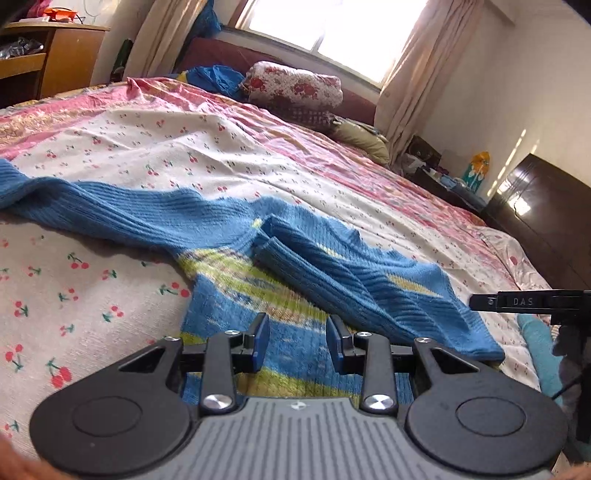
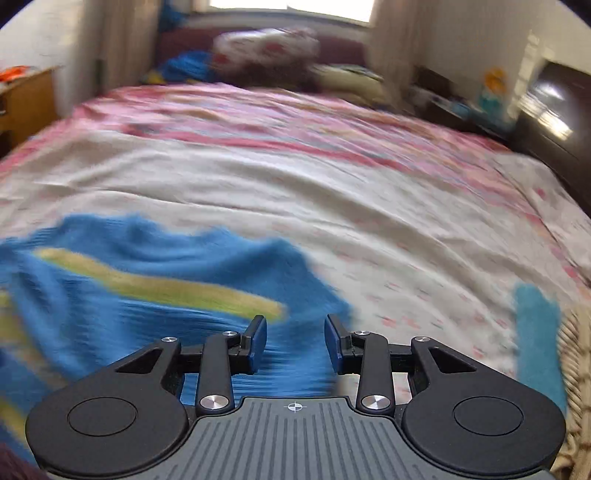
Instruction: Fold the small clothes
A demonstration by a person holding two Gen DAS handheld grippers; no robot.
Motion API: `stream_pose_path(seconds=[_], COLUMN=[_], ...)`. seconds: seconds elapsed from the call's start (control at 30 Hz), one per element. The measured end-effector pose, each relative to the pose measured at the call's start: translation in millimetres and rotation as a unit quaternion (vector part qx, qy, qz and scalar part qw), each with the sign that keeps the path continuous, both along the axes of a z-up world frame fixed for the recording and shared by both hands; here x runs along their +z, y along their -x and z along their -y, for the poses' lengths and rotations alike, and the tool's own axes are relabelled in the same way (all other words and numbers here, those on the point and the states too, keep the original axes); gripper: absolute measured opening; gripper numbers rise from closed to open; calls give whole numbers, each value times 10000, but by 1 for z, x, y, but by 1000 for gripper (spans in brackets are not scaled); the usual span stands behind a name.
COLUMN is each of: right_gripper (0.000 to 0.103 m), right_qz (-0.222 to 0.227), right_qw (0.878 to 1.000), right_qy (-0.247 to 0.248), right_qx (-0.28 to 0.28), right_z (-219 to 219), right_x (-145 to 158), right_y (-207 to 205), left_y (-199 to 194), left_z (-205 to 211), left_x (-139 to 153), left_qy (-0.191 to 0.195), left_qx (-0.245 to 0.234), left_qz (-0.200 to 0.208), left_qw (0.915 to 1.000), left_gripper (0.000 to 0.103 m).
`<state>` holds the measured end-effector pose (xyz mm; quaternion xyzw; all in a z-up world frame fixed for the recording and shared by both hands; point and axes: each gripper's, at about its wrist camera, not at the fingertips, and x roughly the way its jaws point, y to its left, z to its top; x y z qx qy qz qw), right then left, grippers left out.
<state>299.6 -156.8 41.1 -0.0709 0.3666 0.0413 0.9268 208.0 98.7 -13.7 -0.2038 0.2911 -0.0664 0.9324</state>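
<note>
The left gripper (image 1: pixel 298 343) fingers stand apart, empty, over the blue striped sweater (image 1: pixel 236 266). The right gripper (image 2: pixel 295 345) fingers stand apart above its edge. The sweater lies on the cherry-print bed (image 1: pixel 155 147); window (image 1: pixel 332 26) beyond.

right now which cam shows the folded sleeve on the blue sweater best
The left wrist view: the sleeve lies sharp, ribs and cuff visible, folded across the blue sweater. The right wrist view is motion-blurred, showing only blue knit, no distinct sleeve.
</note>
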Motion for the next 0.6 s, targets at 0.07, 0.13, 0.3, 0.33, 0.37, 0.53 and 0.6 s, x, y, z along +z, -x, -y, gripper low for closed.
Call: stream_pose_path(seconds=[0.07,0.13,0.3,0.33,0.37,0.53,0.6], right_gripper=[34,34,37,38,39,36,33], right_qz=[50,30,-103,-113,-141,-221,-142], right_qw=[9987,9950,9812,9786,9761,9701,9694], right_qy=[-158,-271,-162,-81,-16,196,330], right_qx=[492,961,1923,2052,2168,2408,2430], right_z=[-26,-54,-113,-123,-131,-154,-159], right_x=[5,6,-4,-7,-10,-25,-27], right_y=[2,3,-2,-1,-1,3,6], left_y=[1,2,4,4,4,1,1], left_z=[-3,-7,-25,-30,-35,-48,-50], left_x=[2,4,10,11,11,10,10], left_qy=[-43,-78,-35,16,73,256,262], left_qx=[91,181,442,507,570,745,776], left_qz=[48,58,176,191,187,126,138], left_qw=[9999,9998,9989,9985,9982,9968,9965], left_gripper=[39,39,39,39,39,39,40])
